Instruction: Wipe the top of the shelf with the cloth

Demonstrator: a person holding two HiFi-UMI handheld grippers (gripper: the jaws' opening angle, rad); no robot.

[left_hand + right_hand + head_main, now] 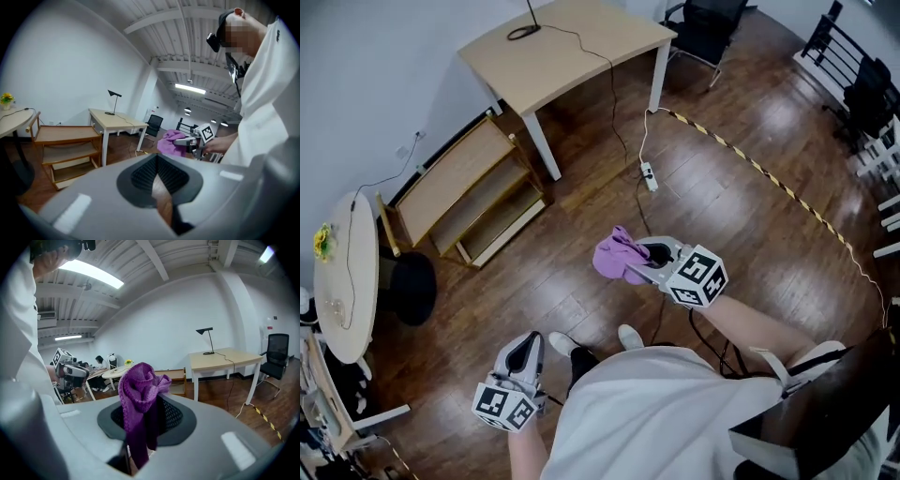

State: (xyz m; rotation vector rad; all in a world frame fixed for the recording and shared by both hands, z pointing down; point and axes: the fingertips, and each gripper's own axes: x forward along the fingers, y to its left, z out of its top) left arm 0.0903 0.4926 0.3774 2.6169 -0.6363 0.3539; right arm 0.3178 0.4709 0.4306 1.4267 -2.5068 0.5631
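Note:
The low wooden shelf (464, 192) with stepped tiers stands against the wall at the left, well away from both grippers; it also shows in the left gripper view (65, 133). A purple cloth (617, 255) hangs bunched from my right gripper (639, 262), which is shut on it over the wood floor. In the right gripper view the cloth (138, 385) fills the space between the jaws of the right gripper (140, 404). My left gripper (525, 342) is low at my left side, its jaws together with nothing in them (157, 159).
A light wooden table (567, 47) stands behind the shelf, a black chair (703, 28) beyond it. A power strip (649, 176) with its cable and a yellow-black tape line (769, 178) lie on the floor. A round white table (347, 272) stands far left.

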